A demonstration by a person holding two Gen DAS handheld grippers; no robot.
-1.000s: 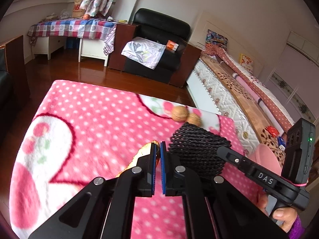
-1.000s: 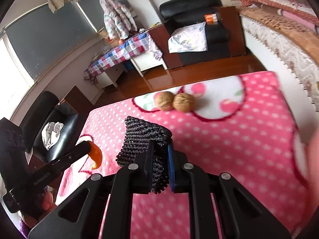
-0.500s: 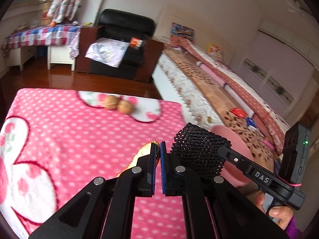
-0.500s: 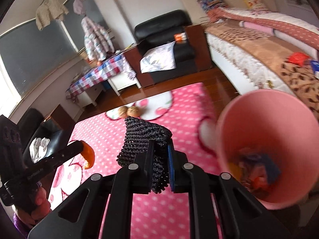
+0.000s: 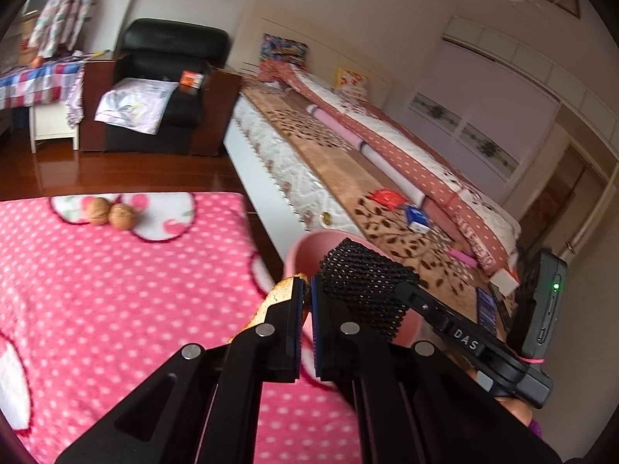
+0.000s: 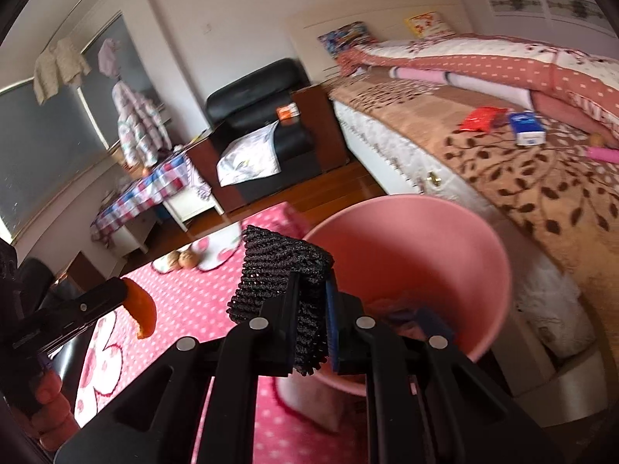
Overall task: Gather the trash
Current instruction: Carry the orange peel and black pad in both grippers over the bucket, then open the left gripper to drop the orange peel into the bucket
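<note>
Pink bin (image 6: 406, 255), open mouth up, beside the bed (image 6: 522, 178) at the edge of the pink dotted blanket (image 6: 193, 309); some trash already inside. In the right wrist view, mouth at about two o'clock from the right gripper (image 6: 311, 309), just beyond its tips. Black foam net (image 6: 282, 270), pinched between that gripper's pads, long axis running toward eleven o'clock, overlapping the rim. Left gripper (image 5: 305, 301), pressed onto an orange peel (image 5: 280, 294); bin at about one o'clock, partly hidden behind the net. Right side judged nearer the mouth. Two walnuts (image 5: 110, 213) well apart on the blanket at ten o'clock.
</note>
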